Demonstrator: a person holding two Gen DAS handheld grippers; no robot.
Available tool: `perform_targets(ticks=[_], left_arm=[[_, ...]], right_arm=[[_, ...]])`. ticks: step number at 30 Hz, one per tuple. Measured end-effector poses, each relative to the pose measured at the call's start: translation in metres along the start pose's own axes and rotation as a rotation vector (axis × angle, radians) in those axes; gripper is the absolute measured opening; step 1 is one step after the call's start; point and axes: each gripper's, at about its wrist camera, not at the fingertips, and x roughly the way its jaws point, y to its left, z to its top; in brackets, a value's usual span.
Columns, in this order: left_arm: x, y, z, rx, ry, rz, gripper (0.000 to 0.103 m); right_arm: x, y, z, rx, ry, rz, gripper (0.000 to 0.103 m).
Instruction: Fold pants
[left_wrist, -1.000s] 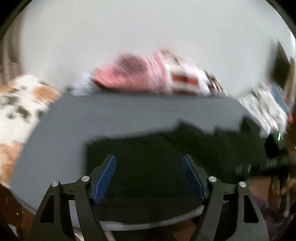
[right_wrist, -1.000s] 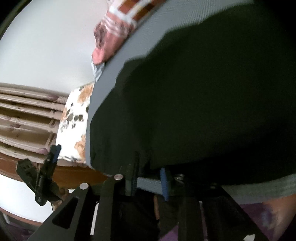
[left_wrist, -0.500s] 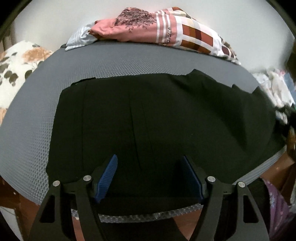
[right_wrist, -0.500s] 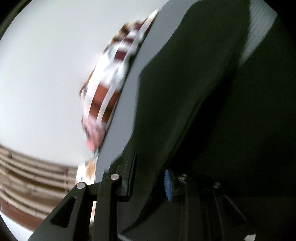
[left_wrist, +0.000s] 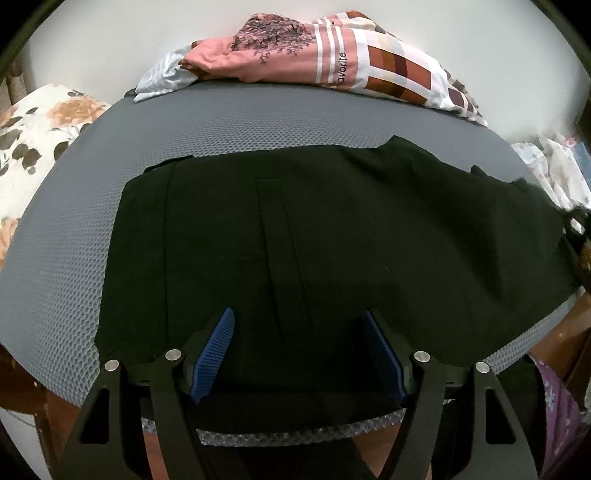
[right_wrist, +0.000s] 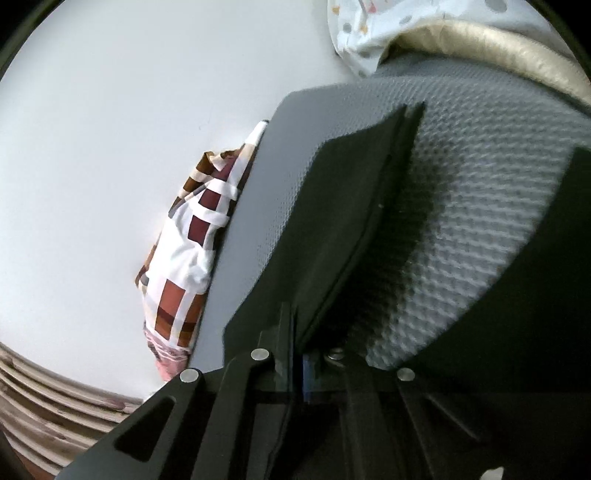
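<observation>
Since a second ago the right tool has swept sideways, its jaws just closing onto a raised edge of the black pants. Left tool hovers wide and empty over them on the grey table; they lie mostly flat, folding barely begun.

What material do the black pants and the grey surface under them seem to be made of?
The black pants look like a matte woven fabric, perhaps a cotton or polyester blend: no shine, stitched seams, soft creases. The grey surface looks like a synthetic mesh pad: a regular honeycomb texture shows across it.
</observation>
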Motion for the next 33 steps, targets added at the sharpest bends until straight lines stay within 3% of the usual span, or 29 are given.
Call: perform_targets(ticks=[6, 10, 16, 33], left_arm=[[0.000, 0.004, 0.003, 0.000, 0.008, -0.017, 0.072], [0.000, 0.005, 0.003, 0.000, 0.011, -0.033, 0.072], [0.001, 0.002, 0.002, 0.042, 0.008, -0.022, 0.072], [0.002, 0.006, 0.001, 0.076, -0.006, -0.032, 0.072]], right_arm=[[-0.074, -0.012, -0.027, -0.012, -0.056, -0.020, 0.004], [-0.100, -0.035, -0.045, 0.008, -0.039, -0.051, 0.004], [-0.105, -0.068, -0.060, 0.101, -0.004, -0.037, 0.004], [-0.132, -0.077, -0.076, 0.193, -0.002, 0.061, 0.004]])
